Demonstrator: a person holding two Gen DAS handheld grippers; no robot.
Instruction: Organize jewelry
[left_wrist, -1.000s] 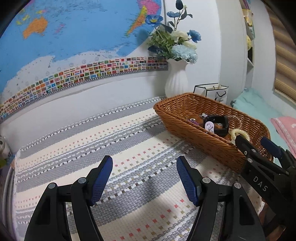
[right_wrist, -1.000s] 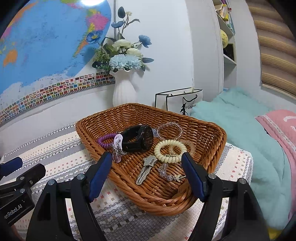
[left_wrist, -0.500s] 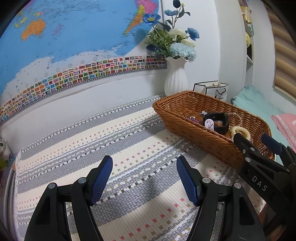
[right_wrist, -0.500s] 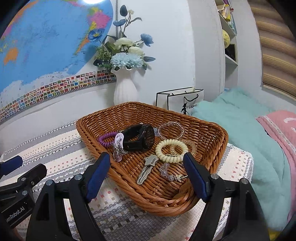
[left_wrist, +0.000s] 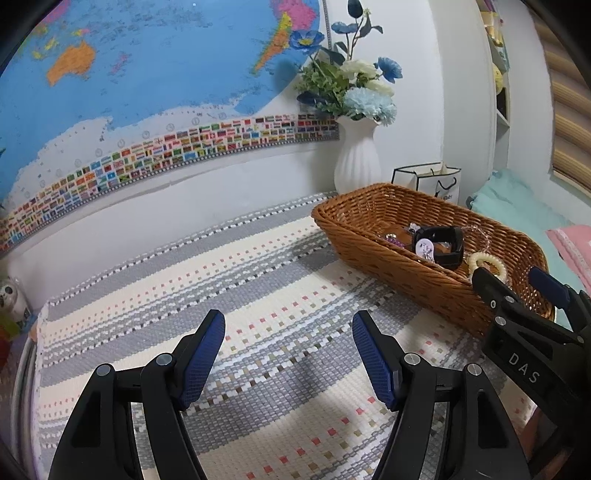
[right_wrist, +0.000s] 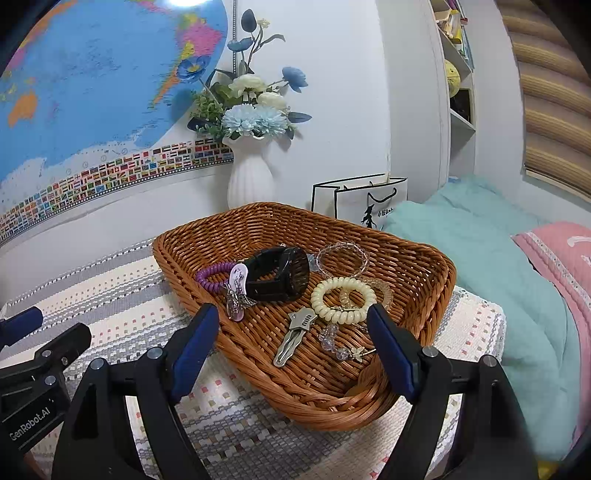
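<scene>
While looking along the left wrist view from its left edge, finds a world map (left_wrist: 147, 74) across the upper left wall, with a striped woven mat (left_wrist: 221, 266) below it. Shows the left gripper (left_wrist: 288, 321) at bottom centre, blue pads spread wide over bare mat, pinching nothing. Further right, finds a white vase (left_wrist: 356, 158) of blue and white flowers against the wall, then the wicker basket (left_wrist: 388, 258) resting on the mat. At the right edge, catches the right gripper (left_wrist: 508, 277) reaching over the basket's near wall.

Turning to the right wrist view: picks up the left gripper (right_wrist: 51, 328) at the lower left, apart from the basket (right_wrist: 314, 410). Shows the right gripper (right_wrist: 291, 312) at bottom centre, jaws spread wide, framing the basket's near side, pads touching nothing.

Inside the basket, left to right:
- purple coil band (right_wrist: 210, 277)
- flip-flop charm (right_wrist: 236, 291), just beside the band
- black watch (right_wrist: 280, 273), on its side
- silver key-shaped clip (right_wrist: 295, 336), nearer the camera
- cream coil band (right_wrist: 341, 299), overlapping a clear amber coil (right_wrist: 384, 291)
- clear bead bracelet (right_wrist: 341, 256), behind those
- beaded hairpin (right_wrist: 340, 347), near the right pad

Behind the basket, a white paper bag (right_wrist: 362, 203); at far right, a teal blanket (right_wrist: 480, 277).
</scene>
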